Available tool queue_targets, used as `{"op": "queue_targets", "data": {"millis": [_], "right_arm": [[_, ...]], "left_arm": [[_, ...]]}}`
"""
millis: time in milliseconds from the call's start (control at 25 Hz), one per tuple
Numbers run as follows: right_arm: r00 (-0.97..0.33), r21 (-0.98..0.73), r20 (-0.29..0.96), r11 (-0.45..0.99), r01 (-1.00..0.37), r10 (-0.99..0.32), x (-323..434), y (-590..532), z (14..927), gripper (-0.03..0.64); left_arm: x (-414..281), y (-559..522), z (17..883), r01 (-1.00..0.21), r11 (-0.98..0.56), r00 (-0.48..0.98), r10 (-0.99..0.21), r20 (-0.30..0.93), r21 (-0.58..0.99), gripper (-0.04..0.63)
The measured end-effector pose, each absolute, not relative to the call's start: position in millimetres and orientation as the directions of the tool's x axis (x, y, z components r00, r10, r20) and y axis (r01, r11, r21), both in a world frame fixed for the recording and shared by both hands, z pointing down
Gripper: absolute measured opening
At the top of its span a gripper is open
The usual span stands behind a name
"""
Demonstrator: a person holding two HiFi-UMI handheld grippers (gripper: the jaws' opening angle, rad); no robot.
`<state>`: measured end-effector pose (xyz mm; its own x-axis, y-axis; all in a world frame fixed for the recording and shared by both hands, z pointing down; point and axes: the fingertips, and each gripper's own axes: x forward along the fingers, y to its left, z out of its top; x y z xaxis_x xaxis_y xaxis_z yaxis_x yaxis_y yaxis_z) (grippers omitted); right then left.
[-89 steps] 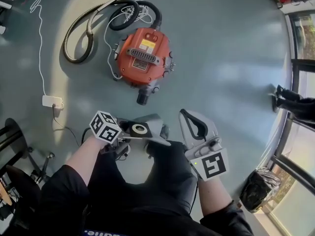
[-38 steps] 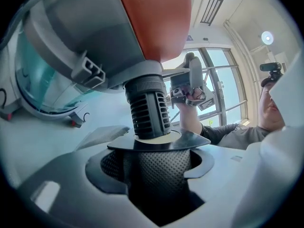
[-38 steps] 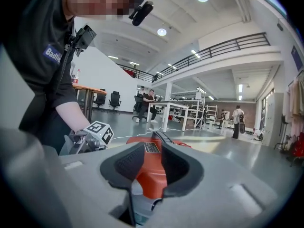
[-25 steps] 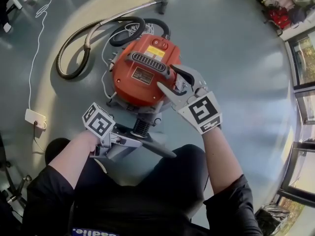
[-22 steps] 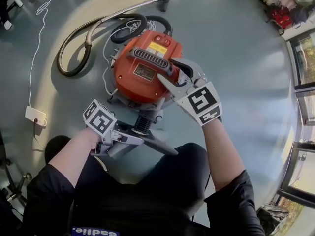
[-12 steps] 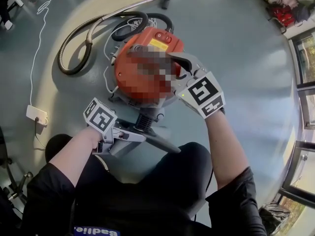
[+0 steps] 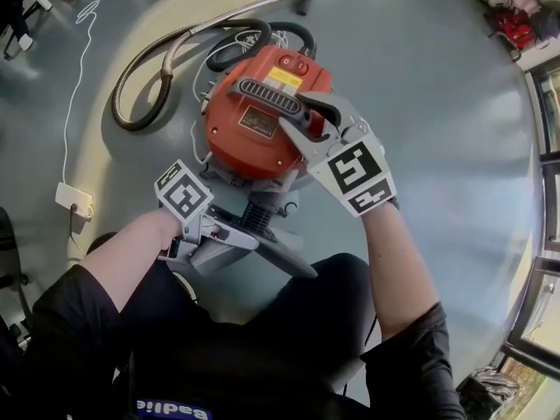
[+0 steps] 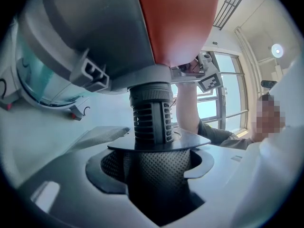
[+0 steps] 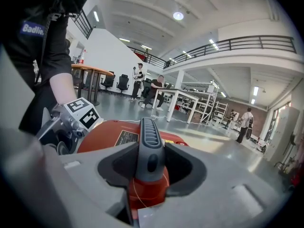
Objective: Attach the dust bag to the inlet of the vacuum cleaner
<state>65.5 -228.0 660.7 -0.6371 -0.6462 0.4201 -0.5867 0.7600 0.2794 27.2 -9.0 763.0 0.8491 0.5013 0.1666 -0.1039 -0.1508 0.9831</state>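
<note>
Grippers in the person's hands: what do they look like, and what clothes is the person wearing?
The left gripper and the right gripper are both light grey, with two chunky jaws that have black pads inside. Each one carries a white cube printed with black square markers. The person wears a black top with short sleeves and dark trousers.

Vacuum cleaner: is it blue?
No, the vacuum cleaner has an orange-red body in the head view.
</note>
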Motion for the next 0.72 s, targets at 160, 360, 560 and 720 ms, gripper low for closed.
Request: {"op": "queue_targets", "data": {"millis": [160, 360, 560, 720], "right_arm": [[-0.649, 0.278, 0.413, 0.767, -0.578, -0.639, 63.6, -226.9, 658.6, 0.141], [-0.639, 0.277, 0.410, 0.756, -0.593, -0.651, 62.9, -227.3, 657.9, 0.140], [-0.624, 0.284, 0.426, 0.752, -0.595, -0.655, 62.5, -228.1, 660.2, 0.140], [-0.625, 0.286, 0.431, 0.755, -0.590, -0.651, 62.1, -226.8, 659.8, 0.140]], "left_arm": [[22.2, -10.1, 760.0, -0.142, -0.148, 0.836, 0.511, 0.199, 0.979, 0.322], [27.0, -7.7, 763.1, -0.169, -0.171, 0.801, 0.550, 0.237, 0.971, 0.327], [29.2, -8.1, 764.7, -0.172, -0.178, 0.811, 0.533, 0.241, 0.969, 0.328], [24.7, -10.5, 760.6, -0.167, -0.146, 0.847, 0.485, 0.218, 0.975, 0.331]]}}
